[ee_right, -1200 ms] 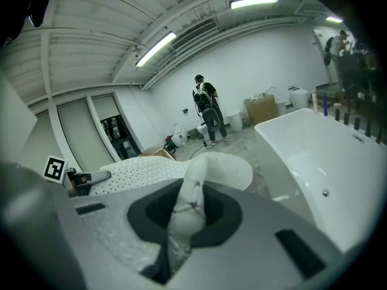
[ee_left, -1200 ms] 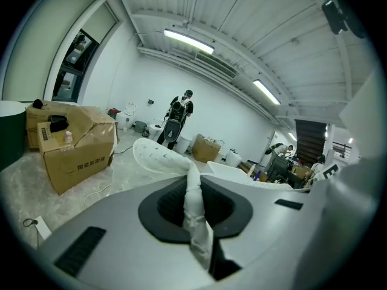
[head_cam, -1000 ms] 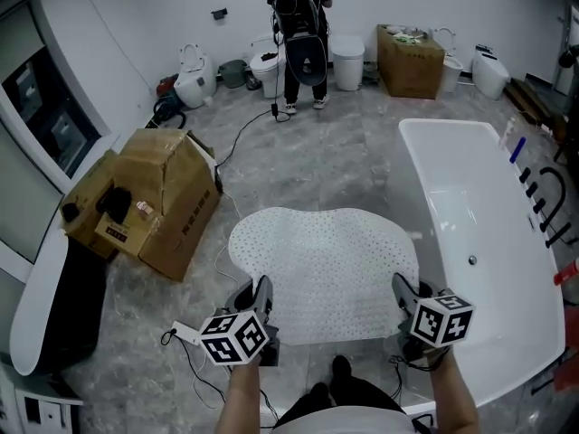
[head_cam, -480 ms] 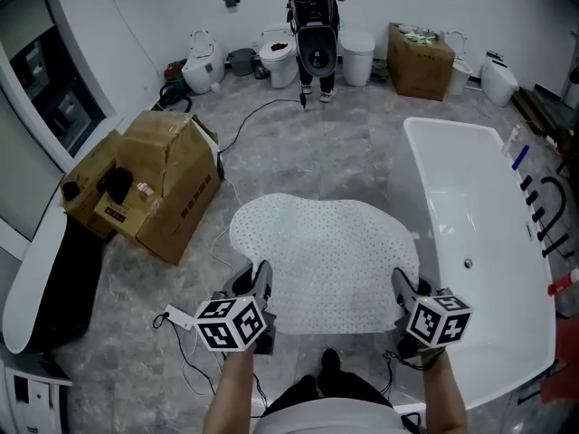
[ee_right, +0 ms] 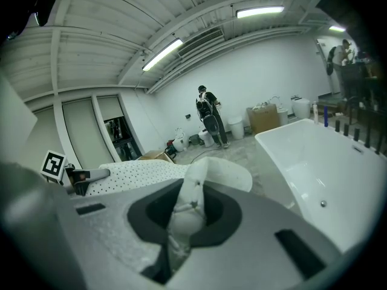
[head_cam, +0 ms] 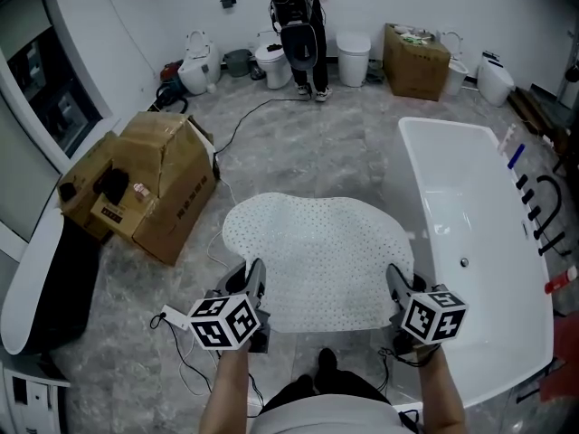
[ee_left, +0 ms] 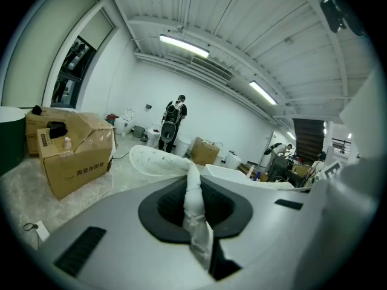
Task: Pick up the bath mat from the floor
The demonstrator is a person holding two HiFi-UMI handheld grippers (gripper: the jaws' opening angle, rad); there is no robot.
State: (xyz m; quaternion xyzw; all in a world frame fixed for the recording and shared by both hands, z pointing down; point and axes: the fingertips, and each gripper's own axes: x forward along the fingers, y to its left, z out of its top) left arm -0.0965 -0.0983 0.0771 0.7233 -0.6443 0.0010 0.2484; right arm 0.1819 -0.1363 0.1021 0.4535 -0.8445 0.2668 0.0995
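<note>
The white perforated bath mat (head_cam: 318, 259) hangs stretched between both grippers, lifted off the grey floor. My left gripper (head_cam: 252, 289) is shut on the mat's near left corner, and the pinched edge of the bath mat (ee_left: 195, 213) shows as a white fold between its jaws. My right gripper (head_cam: 399, 293) is shut on the near right corner, where the bath mat (ee_right: 188, 204) bunches between its jaws. The mat's far edge curls away from me.
A white bathtub (head_cam: 507, 333) stands close on the right. A cardboard box (head_cam: 149, 197) sits to the left, with a cable (head_cam: 237, 138) across the floor. A person (head_cam: 298, 27) stands at the back among toilets and another box (head_cam: 415, 61). My feet (head_cam: 324, 367) are below the mat.
Both grippers have held their grip on the mat and risen slightly with it. The person at the back has shifted a little.
</note>
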